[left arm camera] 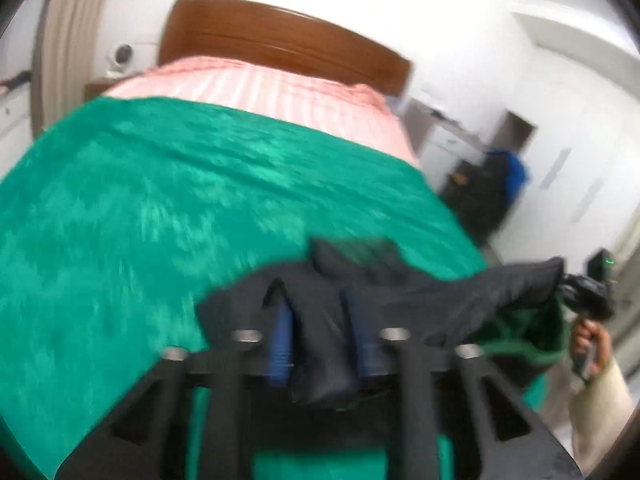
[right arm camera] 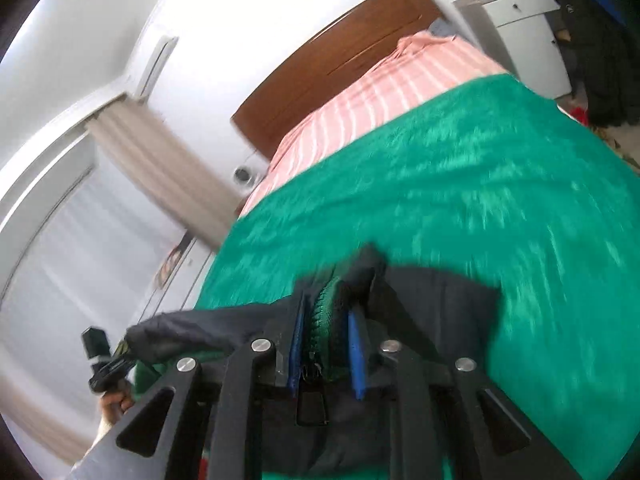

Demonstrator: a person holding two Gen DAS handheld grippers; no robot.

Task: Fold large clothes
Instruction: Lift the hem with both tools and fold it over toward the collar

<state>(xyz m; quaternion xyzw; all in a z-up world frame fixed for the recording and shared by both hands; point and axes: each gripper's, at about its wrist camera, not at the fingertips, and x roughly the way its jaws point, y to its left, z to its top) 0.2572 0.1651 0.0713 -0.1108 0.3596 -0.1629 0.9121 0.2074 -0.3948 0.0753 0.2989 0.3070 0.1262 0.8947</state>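
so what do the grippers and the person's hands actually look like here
Both grippers are matte black frames with triangular cut-outs, round silver bolts, and blue fingers. The left gripper and right gripper look alike. The right hand is bare, with a cream sleeve, on a black handle showing a green light.

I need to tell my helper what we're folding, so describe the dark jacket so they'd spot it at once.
Find the bed with the wooden headboard and green blanket. At its near edge, the dark jacket is held up between the left gripper and right gripper. It's the only near-black garment there, with a green lining and a green zipper.
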